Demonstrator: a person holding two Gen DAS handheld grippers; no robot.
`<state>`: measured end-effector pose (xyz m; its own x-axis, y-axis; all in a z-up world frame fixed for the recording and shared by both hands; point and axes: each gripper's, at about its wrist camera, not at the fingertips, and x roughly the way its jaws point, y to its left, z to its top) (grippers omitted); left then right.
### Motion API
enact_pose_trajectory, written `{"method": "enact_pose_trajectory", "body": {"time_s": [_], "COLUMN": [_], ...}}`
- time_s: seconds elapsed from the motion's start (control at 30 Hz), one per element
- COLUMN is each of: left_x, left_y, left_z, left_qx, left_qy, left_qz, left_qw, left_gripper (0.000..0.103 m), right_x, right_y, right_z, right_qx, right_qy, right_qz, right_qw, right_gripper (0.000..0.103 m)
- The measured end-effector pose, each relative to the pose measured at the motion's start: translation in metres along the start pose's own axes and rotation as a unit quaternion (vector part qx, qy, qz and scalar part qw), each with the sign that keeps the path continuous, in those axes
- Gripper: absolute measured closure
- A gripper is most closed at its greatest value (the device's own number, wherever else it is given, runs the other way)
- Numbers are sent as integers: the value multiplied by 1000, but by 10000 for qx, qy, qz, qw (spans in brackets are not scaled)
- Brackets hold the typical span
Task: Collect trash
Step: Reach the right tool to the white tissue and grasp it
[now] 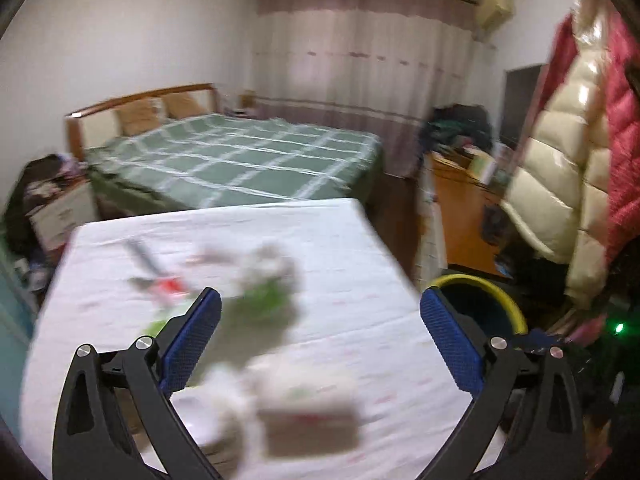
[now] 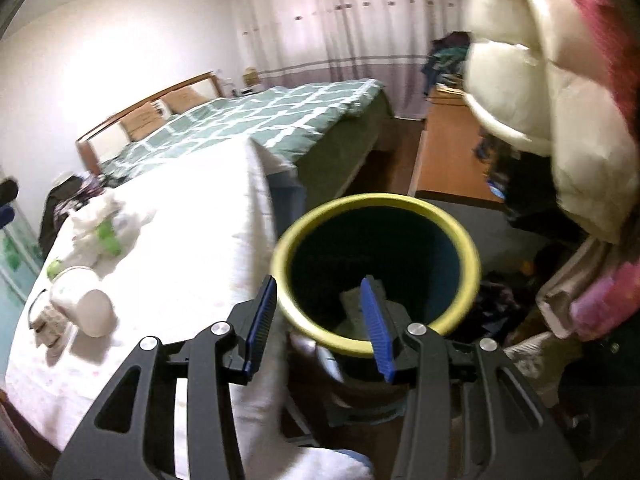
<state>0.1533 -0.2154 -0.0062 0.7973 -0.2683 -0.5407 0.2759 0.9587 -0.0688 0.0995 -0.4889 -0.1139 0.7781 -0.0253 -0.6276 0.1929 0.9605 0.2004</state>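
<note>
A dark bin with a yellow rim (image 2: pixel 460 232) stands beside the white-clothed table (image 2: pixel 180 272); it also shows in the left wrist view (image 1: pixel 508 300). My right gripper (image 2: pixel 320 316) is open above the bin's near rim, one finger inside it, holding nothing. A grey piece (image 2: pixel 352 300) lies inside the bin. My left gripper (image 1: pixel 320 336) is wide open over the table. Blurred trash lies below it: a crumpled white and green wrapper (image 1: pixel 268 280), a red and white packet (image 1: pixel 168 286) and a small box (image 1: pixel 312 412). In the right wrist view the wrapper (image 2: pixel 104 232) and a tipped white cup (image 2: pixel 86 304) lie on the table.
A bed with a green checked cover (image 1: pixel 240 160) stands behind the table. Cream and red puffer jackets (image 1: pixel 576 160) hang at the right, close above the bin. An orange cabinet (image 1: pixel 460 208) and clutter fill the floor to the right. A cluttered bedside stand (image 1: pixel 52 200) is at the left.
</note>
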Motion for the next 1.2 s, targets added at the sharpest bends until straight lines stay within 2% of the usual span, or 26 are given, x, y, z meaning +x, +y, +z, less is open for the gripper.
{"method": "enact_pose_trajectory", "body": {"time_s": [0.1,0.27,0.5,0.53,0.57,0.6,0.67,1.03,1.07,1.1,1.17,1.2], "left_x": [-22,-51,-68,-67,-67,-67,-67,-59,-59,-58,-56,-54], "left_y": [46,99,138,138,138,140,145,153,154,155,157,158], "left_z": [-9,-25,-36,-38,-40,-41,-42,-49,-49,-50,-50,-51], "left_qx": [-102,-274,-480,-482,-485,-497,-548,-647,-649,-653,-668,-674], "left_qy": [-36,-227,-316,-316,-310,-297,-280,-227,-226,-224,-213,-205], "left_qz": [406,884,1047,1070,1095,1105,1103,1114,1108,1101,1098,1097], "left_qw": [9991,9954,9928,9926,9923,9922,9920,9914,9915,9915,9915,9915], "left_gripper": [5,5,5,5,5,5,5,5,5,5,5,5], "right_x": [6,21,50,54,61,68,81,146,149,151,151,149], "right_y": [33,104,198,207,219,228,244,283,285,287,288,289], "right_z": [9,31,54,55,58,61,65,74,74,73,72,73], "right_qx": [-294,-832,-1372,-1424,-1497,-1549,-1694,-1975,-1996,-2034,-2101,-2120], "right_qy": [19,136,398,425,472,510,588,1107,1135,1157,1135,1093], "right_qz": [218,967,1890,1953,2019,2059,2013,1421,1371,1341,1301,1301], "right_qw": [9993,9917,9715,9694,9667,9649,9630,9636,9636,9630,9623,9624], "right_gripper": [61,61,61,60,54,49,47,46,54,71,91,97]}}
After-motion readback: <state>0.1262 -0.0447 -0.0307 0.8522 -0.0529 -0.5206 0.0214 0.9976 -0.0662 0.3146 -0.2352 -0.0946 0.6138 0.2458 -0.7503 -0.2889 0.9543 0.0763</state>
